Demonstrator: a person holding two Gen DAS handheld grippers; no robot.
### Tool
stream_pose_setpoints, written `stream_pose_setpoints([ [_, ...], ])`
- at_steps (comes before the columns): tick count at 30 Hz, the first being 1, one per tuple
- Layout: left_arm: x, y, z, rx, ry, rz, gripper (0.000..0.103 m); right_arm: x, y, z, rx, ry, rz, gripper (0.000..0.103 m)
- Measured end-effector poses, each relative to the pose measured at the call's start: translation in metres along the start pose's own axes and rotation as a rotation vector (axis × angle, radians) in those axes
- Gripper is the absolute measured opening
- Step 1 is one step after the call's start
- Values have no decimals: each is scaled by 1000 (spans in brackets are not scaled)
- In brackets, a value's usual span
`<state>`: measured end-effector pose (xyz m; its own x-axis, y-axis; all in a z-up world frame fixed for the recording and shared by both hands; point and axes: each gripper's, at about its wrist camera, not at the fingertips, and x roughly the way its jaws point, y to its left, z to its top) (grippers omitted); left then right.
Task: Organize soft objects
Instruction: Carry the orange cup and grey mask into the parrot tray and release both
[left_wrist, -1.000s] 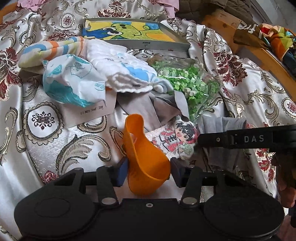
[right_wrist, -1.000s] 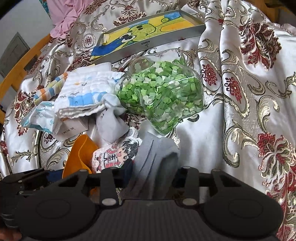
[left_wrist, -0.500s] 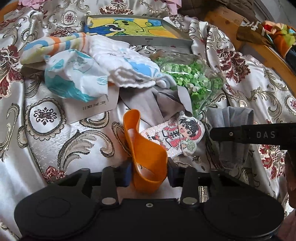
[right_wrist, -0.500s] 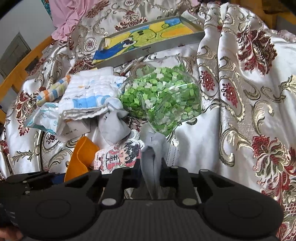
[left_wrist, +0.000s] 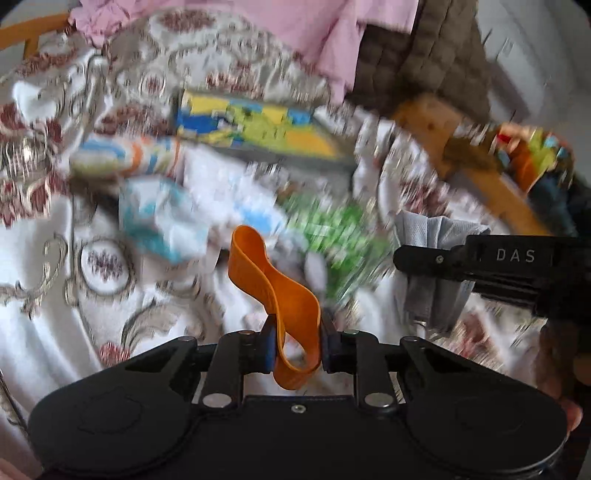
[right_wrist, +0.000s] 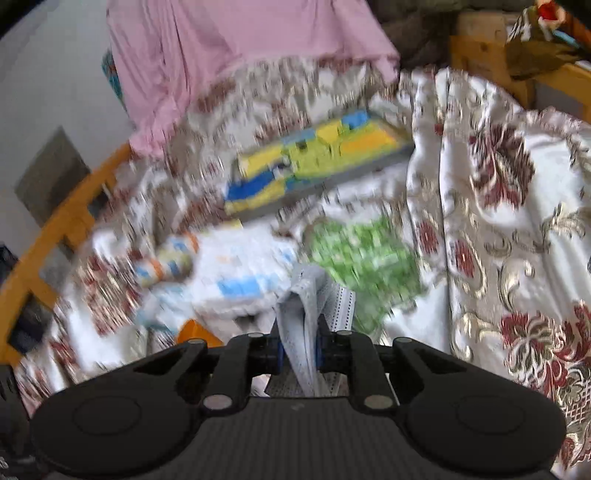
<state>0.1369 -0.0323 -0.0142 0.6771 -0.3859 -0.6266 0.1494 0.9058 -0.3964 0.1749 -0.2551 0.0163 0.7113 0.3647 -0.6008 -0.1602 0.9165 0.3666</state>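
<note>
We see the left gripper (left_wrist: 295, 349) with its jaws, which have just been closing, clenched on a soft orange rubbery band (left_wrist: 275, 288), squeezed into a loop that rises between the pads, clear of the cloth below. To its right, in the same view, the right gripper (left_wrist: 436, 258) reaches in from the side with a pleated grey fabric mask (left_wrist: 432, 236) pinched in it. The right wrist view shows that pair of jaws, also just closed in, grasping the grey mask (right_wrist: 301, 332) upright between the pads.

Under both lies a shiny white satin bedspread with red and gold flowers (right_wrist: 517, 221). Beyond the grippers, blurred, rest a clear bag of green pieces (right_wrist: 362, 254), a white quilted cloth with blue marks (right_wrist: 240, 273) and a striped rolled cloth (left_wrist: 122, 158). Further back sits a flat grey box with a yellow, green and blue cartoon lid (right_wrist: 317, 162), and behind that a pink draped fabric (right_wrist: 229, 55).
</note>
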Motion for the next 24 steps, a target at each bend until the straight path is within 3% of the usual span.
stream_pose_setpoints([
  [4, -19, -18, 25, 23, -77, -15, 23, -24, 15, 17, 17, -101, 60, 16],
  [7, -33, -32, 48, 91, -147, -7, 24, -31, 25, 30, -58, -186, 51, 16],
  [9, -39, -33, 63, 137, -191, -8, 24, -24, 25, 40, -92, -218, 30, 16],
  [12, -33, -25, 91, 170, -197, 22, 24, 0, 16, 60, -53, -225, 40, 16],
  [16, -3, -6, 128, 148, -213, 30, 24, 39, 3, 90, -14, -258, 68, 16],
  [20, 52, 14, 163, 114, -213, 59, 24, 89, -13, 120, 44, -279, 86, 17],
  [24, 112, 26, 193, 163, -207, 60, 24, 138, -23, 145, 81, -289, 84, 17],
])
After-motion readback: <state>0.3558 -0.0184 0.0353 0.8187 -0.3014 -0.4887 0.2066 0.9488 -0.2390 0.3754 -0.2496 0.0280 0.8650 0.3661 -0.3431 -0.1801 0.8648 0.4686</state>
